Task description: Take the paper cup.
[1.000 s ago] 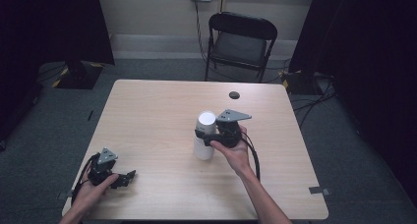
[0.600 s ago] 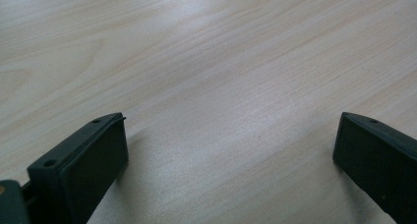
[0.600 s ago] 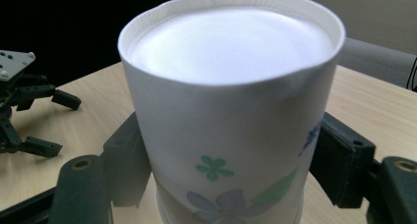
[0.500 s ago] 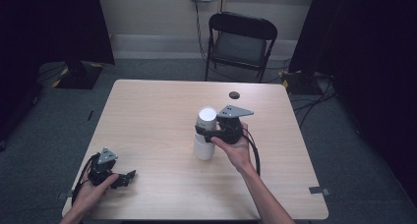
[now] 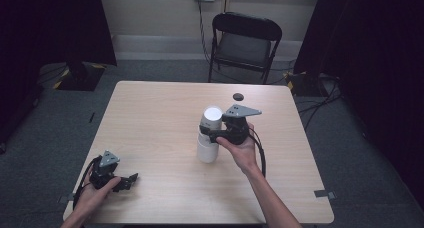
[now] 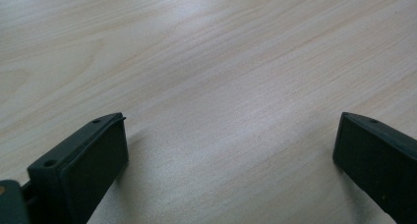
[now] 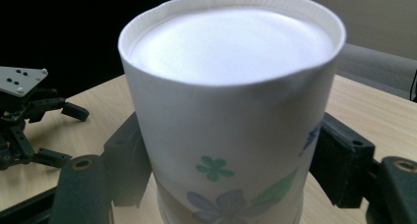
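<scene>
The right gripper [image 5: 212, 134] is clamping the top paper cup [image 5: 211, 122] of an upside-down stack standing near the middle of the wooden table [image 5: 150, 113], its two black jaws pressing in on opposite sides of the cup's wall just above where a second cup [image 5: 206, 152] is emerging below. The stack's long axis is running straight up from the tabletop while the gripper is reaching in level from the person's right, so any lift would have to follow that vertical line to slide the upper cup free. In the right gripper view the cup [image 7: 231, 106] is showing a thin, slightly dented white paper wall, a rolled rim around its recessed base, and a printed pattern of green and blue flowers. The left gripper [image 5: 127, 180] is resting well apart at the near left corner, jaws spread wide over bare pale woodgrain. A small dark disc [image 5: 238, 96] is lying near the far edge.
</scene>
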Tool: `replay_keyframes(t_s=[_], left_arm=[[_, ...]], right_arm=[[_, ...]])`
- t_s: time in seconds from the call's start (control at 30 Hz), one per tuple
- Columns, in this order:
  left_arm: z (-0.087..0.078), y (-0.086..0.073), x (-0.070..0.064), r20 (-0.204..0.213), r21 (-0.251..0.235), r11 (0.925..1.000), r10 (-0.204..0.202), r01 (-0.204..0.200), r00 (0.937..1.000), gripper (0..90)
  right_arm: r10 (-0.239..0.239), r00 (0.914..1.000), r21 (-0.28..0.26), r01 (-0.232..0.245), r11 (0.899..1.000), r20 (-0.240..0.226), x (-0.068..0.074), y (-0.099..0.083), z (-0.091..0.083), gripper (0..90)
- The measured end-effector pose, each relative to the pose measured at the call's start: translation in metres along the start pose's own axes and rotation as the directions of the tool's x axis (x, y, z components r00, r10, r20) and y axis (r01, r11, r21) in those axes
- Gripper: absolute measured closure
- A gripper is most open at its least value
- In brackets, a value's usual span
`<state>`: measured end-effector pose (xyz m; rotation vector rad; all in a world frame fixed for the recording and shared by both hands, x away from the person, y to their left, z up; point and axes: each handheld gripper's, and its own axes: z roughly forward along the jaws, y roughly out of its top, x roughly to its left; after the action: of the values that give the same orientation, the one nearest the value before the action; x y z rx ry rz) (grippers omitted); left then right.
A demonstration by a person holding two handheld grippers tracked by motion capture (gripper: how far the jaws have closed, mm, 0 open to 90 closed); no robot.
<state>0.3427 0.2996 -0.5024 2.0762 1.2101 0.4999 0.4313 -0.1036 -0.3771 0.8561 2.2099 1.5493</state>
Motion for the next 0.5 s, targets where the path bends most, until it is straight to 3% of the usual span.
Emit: replay_keyframes(t_s=[0.5], left_arm=[[0.0000,0.0000,0.0000,0.000,0.000,1.0000,0.000,0.000,1.0000,0.0]], right_arm=[[0.012,0.9999,-0.022,-0.013,1.000,-0.004,0.0002,0.0084,-0.0056,27.5]])
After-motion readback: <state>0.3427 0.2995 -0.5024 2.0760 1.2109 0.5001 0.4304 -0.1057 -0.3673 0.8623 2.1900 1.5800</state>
